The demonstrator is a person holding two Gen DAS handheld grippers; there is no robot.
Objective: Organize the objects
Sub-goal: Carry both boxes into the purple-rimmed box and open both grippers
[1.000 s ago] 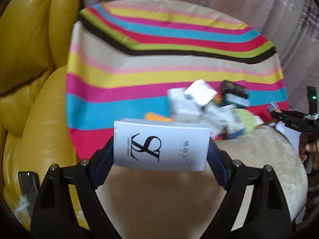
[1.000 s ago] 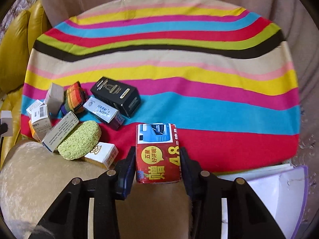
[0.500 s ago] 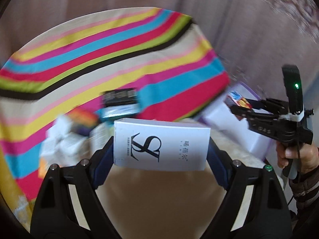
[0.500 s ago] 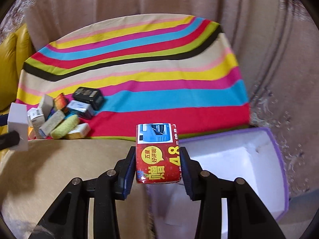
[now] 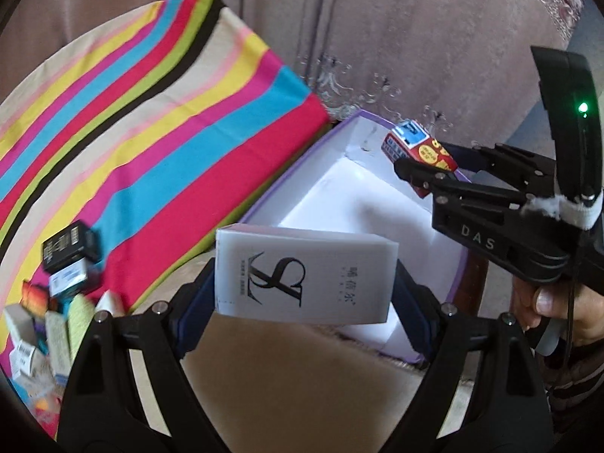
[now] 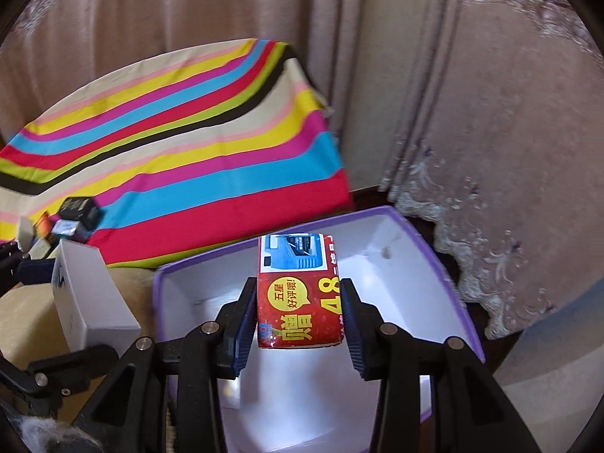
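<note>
Purple-rimmed bin (image 6: 445,260) has swung under me: my right gripper (image 6: 298,313) clamps the red box (image 6: 298,294) above it, my left gripper (image 5: 302,283) grips the white box (image 5: 302,275) near its edge; release looks next.

"DAS" is embossed on the right gripper (image 5: 422,173) body. "48" and "五星好评哦!" in a yellow bubble, plus a large "赠", are printed on the red box (image 6: 300,294). A black monogram logo is printed on the white box (image 5: 305,275); its small text at 3 o'clock is unreadable.
</note>
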